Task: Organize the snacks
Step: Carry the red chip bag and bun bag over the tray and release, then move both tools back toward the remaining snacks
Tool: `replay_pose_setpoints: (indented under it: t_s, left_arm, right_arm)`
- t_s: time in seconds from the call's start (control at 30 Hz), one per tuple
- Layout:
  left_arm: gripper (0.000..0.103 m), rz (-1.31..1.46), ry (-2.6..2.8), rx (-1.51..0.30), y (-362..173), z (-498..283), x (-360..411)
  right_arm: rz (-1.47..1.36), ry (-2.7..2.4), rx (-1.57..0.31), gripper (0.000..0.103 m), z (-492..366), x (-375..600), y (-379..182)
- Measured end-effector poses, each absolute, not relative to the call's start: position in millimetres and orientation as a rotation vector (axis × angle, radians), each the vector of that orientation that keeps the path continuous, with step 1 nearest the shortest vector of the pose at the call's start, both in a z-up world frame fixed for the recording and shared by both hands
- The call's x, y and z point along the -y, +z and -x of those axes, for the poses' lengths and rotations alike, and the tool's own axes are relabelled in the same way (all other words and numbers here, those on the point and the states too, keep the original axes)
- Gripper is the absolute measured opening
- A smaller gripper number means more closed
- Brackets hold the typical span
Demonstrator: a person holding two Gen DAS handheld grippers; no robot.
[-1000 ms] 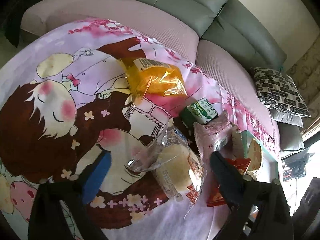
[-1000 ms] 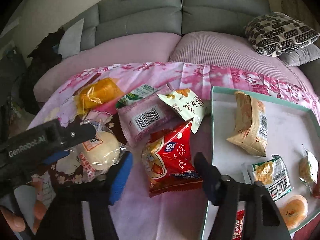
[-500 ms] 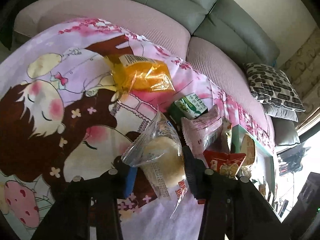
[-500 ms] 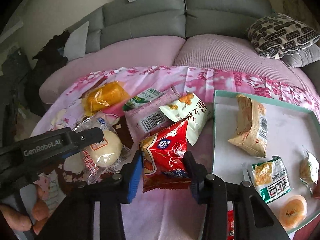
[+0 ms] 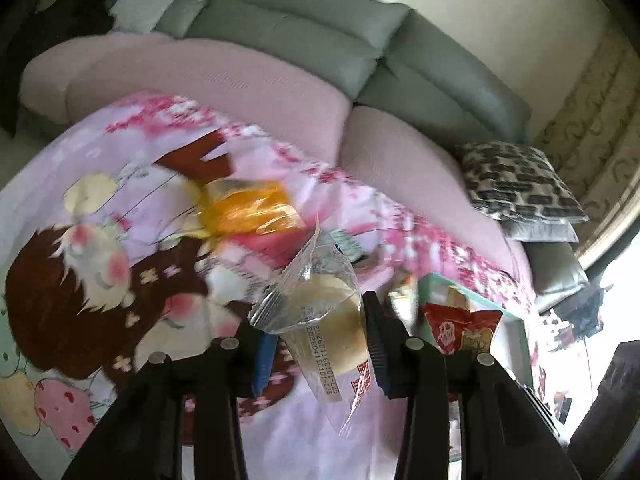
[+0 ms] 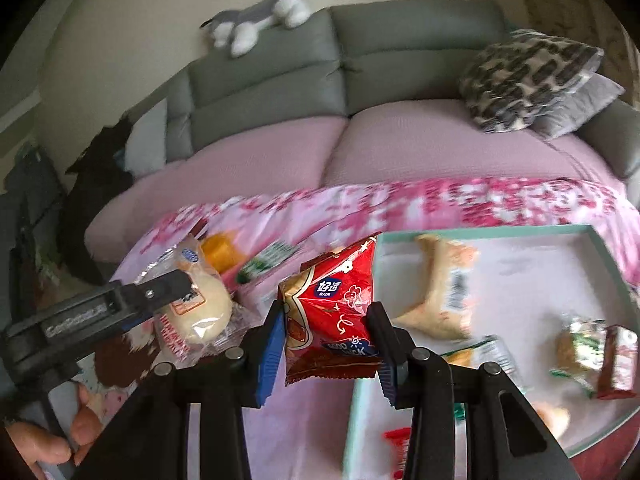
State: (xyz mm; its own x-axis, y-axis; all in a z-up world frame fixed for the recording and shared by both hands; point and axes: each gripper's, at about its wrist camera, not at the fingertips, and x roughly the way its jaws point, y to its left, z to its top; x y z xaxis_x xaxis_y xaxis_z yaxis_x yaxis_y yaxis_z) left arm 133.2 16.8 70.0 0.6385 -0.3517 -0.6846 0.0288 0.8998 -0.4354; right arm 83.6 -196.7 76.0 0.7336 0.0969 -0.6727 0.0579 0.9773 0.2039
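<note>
My left gripper (image 5: 318, 340) holds a clear-wrapped pale bun packet (image 5: 320, 308) lifted above the cartoon-print pink cloth (image 5: 100, 264); its jaws are still closing on the packet, pads pressing its sides. In the right wrist view the same left gripper (image 6: 176, 284) and bun packet (image 6: 208, 312) hang at the left. My right gripper (image 6: 326, 328) is shut on a red snack packet (image 6: 336, 292), raised at the left rim of the mint-edged white tray (image 6: 520, 236). The red snack packet (image 5: 460, 328) also shows at the right of the left wrist view.
An orange packet (image 5: 244, 208) and a green packet (image 6: 268, 260) lie on the cloth. Several snacks lie in the tray, among them a tan wafer pack (image 6: 444, 292). Behind stand a pink-and-grey sofa (image 6: 400, 140), a patterned pillow (image 6: 528, 76) and a plush toy (image 6: 260, 20). A hand (image 6: 48, 440) grips the left tool.
Both grippers closed, the left on the bun packet and the right on the red packet, then lifted them off the cloth. The views have tipped up toward the sofa.
</note>
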Motion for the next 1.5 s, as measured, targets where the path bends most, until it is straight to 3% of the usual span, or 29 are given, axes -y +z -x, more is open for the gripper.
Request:
replay_pose_setpoints:
  t_s: [0.37, 0.7, 1.0, 1.1, 1.17, 1.23, 1.3, 1.37, 1.4, 1.5]
  left_arm:
    - [0.042, 0.261, -0.51, -0.84, 96.3, -148.1, 95.3]
    - [0.042, 0.158, -0.707, -0.9, 79.5, -160.7, 201.0]
    - [0.046, 0.121, -0.673, -0.95, 62.8, -170.6, 227.9]
    - [0.048, 0.115, -0.621, -0.955, 65.8, -168.7, 216.7]
    - [0.055, 0.118, -0.593, -0.946, 72.0, -164.3, 205.6]
    - [0.067, 0.109, -0.56, -0.931, 77.0, -160.6, 196.0]
    - [0.071, 0.085, -0.501, -0.907, 81.4, -155.7, 181.3]
    - [0.08, 0.062, -0.418, -0.888, 81.9, -153.9, 163.2]
    - [0.088, 0.055, -0.378, -0.883, 81.6, -154.2, 155.3]
    - [0.092, 0.043, -0.236, -0.861, 80.4, -155.2, 122.1]
  right_arm:
    - [-0.302, -0.259, -0.722, 0.043, -72.8, 295.8, 76.1]
    - [-0.39, -0.399, -0.722, 0.044, -56.2, 364.9, 61.7]
    - [-0.381, -0.421, -0.768, 0.046, -58.9, 368.7, 51.0]
    - [-0.363, -0.414, -0.776, 0.055, -58.7, 364.7, 52.3]
    - [-0.355, -0.427, -0.782, 0.067, -58.4, 362.8, 54.0]
    - [-0.347, -0.427, -0.79, 0.071, -58.4, 361.5, 54.8]
    - [-0.333, -0.424, -0.802, 0.077, -59.0, 358.3, 55.8]
    - [-0.319, -0.414, -0.8, 0.088, -59.9, 353.3, 57.9]
    - [-0.314, -0.405, -0.796, 0.09, -60.4, 350.6, 59.3]
    - [-0.298, -0.376, -0.78, 0.103, -62.7, 341.3, 63.5]
